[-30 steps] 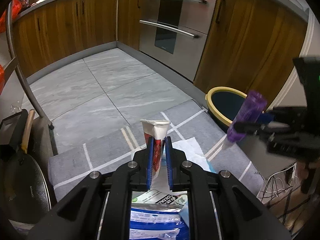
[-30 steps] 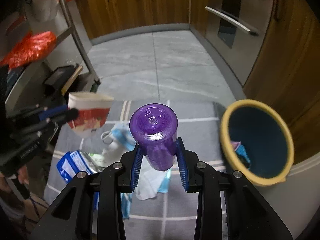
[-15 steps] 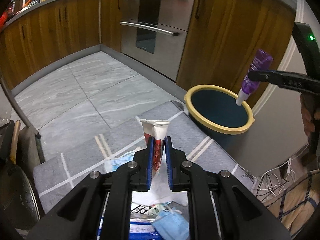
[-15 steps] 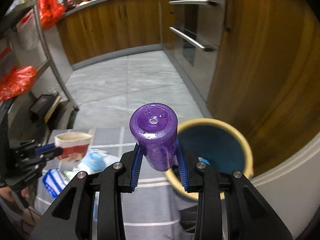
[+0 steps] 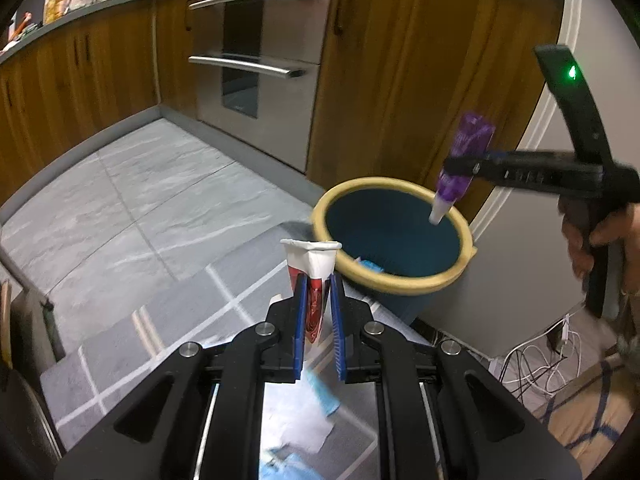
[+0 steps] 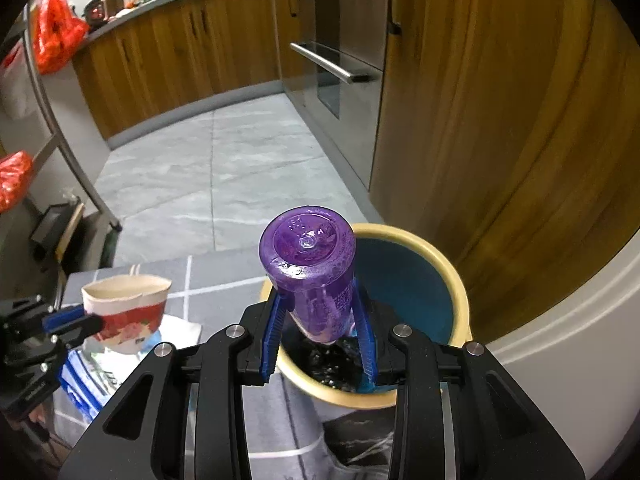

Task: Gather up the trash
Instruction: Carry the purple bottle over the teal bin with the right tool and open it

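The right gripper (image 6: 318,332) clamps a purple bottle (image 6: 310,276) above the blue bin (image 5: 400,284), long axis steep, cap pointing down into it. The left gripper (image 5: 318,320), just beside the bin, pinches a crushed paper cup (image 5: 314,270), mouth up.

Each of the 2 fisheye views looks forward and steeply down along its own tongs, close above the floor. Both share the yellow-rimmed bin (image 5: 394,280) (image 6: 448,276), oven (image 5: 256,68) (image 6: 340,52) and each other's tongs.
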The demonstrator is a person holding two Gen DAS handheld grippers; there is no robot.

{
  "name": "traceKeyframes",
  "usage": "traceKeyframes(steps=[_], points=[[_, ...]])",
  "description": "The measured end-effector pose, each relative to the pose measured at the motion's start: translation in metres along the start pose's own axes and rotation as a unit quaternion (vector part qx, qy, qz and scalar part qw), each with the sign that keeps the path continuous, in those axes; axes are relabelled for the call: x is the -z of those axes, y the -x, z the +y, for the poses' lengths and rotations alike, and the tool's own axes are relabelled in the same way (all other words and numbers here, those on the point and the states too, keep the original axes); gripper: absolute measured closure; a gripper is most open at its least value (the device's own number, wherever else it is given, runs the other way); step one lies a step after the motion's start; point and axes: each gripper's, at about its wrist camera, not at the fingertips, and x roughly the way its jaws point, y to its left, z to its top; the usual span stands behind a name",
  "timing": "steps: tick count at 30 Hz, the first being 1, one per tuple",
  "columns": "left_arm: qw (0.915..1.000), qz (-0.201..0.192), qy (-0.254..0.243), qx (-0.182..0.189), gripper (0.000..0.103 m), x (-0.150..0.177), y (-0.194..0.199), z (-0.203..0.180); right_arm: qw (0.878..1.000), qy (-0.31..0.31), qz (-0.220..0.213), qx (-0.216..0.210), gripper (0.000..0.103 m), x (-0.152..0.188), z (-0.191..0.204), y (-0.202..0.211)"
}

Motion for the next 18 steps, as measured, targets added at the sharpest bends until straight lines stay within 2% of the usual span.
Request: traceKeyframes(steps=[10,15,18], points=[[0.9985,-0.001,-0.010,0.053,0.092,-0.053,-0.048,-0.027,1.000,-0.013,0.022,0.005,0.069,0.002,-0.010,-0.028],[0.9972,0.012,-0.010,0.073,0.092,-0.067,-0.076,-0.031,0.999,-0.029,0.037,0.003,0.069,0.006,-0.025,-0.048],[0.9964,0.021,0.008,0.081,0.092,-0.070,-0.096,-0.028,0.998,-0.044,0.051,-0.004,0.069,0.010,-0.031,-0.058]])
